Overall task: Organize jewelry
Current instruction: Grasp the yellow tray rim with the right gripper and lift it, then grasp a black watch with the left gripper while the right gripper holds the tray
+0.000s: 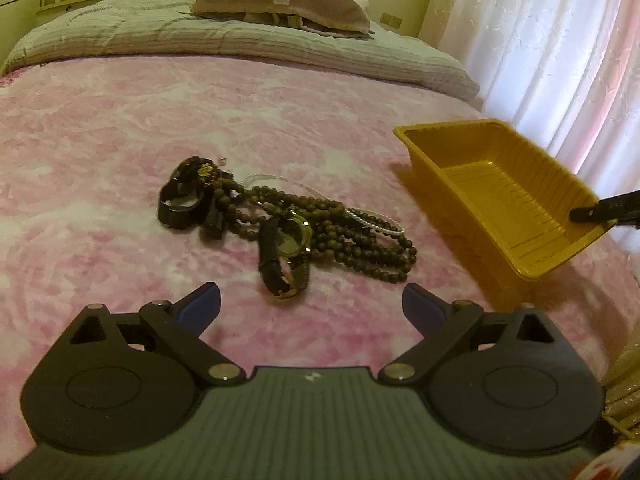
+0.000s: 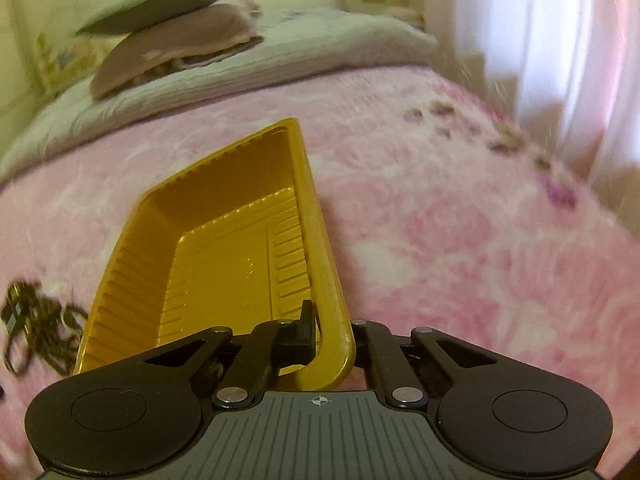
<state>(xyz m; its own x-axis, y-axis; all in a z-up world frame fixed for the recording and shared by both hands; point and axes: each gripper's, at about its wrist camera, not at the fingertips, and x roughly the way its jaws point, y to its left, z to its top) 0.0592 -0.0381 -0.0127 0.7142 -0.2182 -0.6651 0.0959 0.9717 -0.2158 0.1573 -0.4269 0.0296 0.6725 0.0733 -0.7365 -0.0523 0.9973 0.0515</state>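
Two watches [image 1: 286, 258]: black straps, tangled in brown bead strands [image 1: 360, 240].
Tray [image 1: 500, 196]: one, yellow, ribbed.
My left gripper [image 1: 312, 304]: fingers spread.
My right gripper [image 2: 332, 336]: fingers clamping tray rim.

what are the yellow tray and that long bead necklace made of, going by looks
Yellow tray: likely thin moulded plastic, semi-glossy, given its ribbed floor and walls and thin rolled rim, which the right gripper pinches at one corner. Bead necklace: small round dark brown beads with a dull sheen, possibly wood or stone; the look leaves that open.
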